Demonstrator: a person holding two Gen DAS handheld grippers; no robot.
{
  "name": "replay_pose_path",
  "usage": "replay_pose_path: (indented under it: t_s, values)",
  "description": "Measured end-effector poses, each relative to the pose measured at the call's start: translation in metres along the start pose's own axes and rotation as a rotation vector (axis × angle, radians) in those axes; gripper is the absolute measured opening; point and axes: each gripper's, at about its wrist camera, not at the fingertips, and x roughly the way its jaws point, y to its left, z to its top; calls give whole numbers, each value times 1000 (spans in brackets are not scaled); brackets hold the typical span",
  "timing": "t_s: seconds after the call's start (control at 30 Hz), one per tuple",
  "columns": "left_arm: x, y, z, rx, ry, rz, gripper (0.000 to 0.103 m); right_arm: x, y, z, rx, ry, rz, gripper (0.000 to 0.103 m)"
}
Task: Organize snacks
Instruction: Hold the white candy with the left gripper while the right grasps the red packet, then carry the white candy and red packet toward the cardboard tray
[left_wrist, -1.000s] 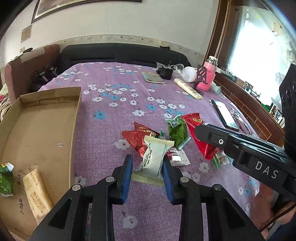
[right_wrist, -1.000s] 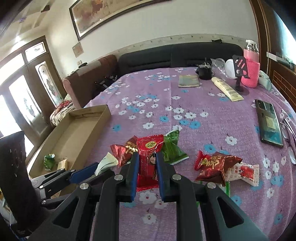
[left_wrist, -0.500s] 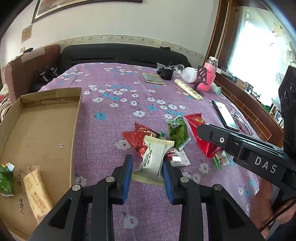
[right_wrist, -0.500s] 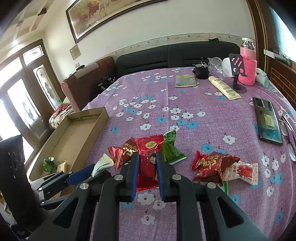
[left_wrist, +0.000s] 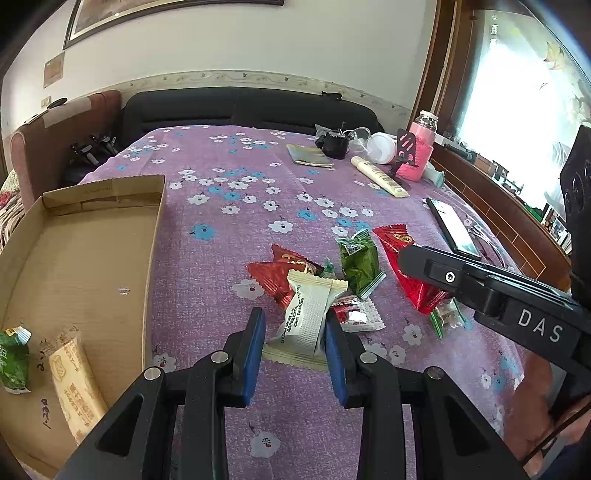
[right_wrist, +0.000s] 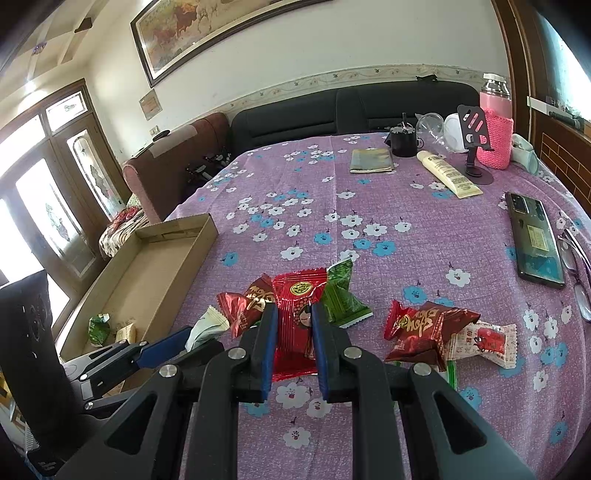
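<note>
While both of my hands stay low over the purple flowered cloth (left_wrist: 229, 236), each one has a snack between its blue pads. My left gripper (left_wrist: 295, 325) is closed a little way on a cream snack pack (left_wrist: 308, 314). The pack's near end sits between the two pads and its far end leans on the pile of snacks. My right gripper (right_wrist: 293, 314) is closed tight on a bright red snack pack (right_wrist: 295, 295) with a little face printed on it. The pads pinch its middle, and its top sticks out past the tips.

More snacks lie around these two. A dark red pack (left_wrist: 273, 275) is touching the cream one on its far side. A green pack (left_wrist: 360, 264) lies just beside the bright red one. In the right wrist view, a brown-red pack (right_wrist: 424, 328) rests to the right, partly on top of a white and red pack (right_wrist: 484, 341).

On the left side of the cloth is a flat cardboard box (left_wrist: 88, 236). Inside its near end I see a small green pack (left_wrist: 13, 356) and a tan bar (left_wrist: 74, 384), side by side.

Far off on the cloth there is a black phone (right_wrist: 533, 238), a cream tube (right_wrist: 448, 173) and a pink bottle (right_wrist: 496, 125), well apart from the snacks.
</note>
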Motion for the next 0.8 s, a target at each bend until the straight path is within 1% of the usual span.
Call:
replay_pose_path:
  t_s: [0.8]
  values:
    - [0, 0, 0, -6, -2, -5, 33, -2, -1, 0, 16, -3, -4, 17]
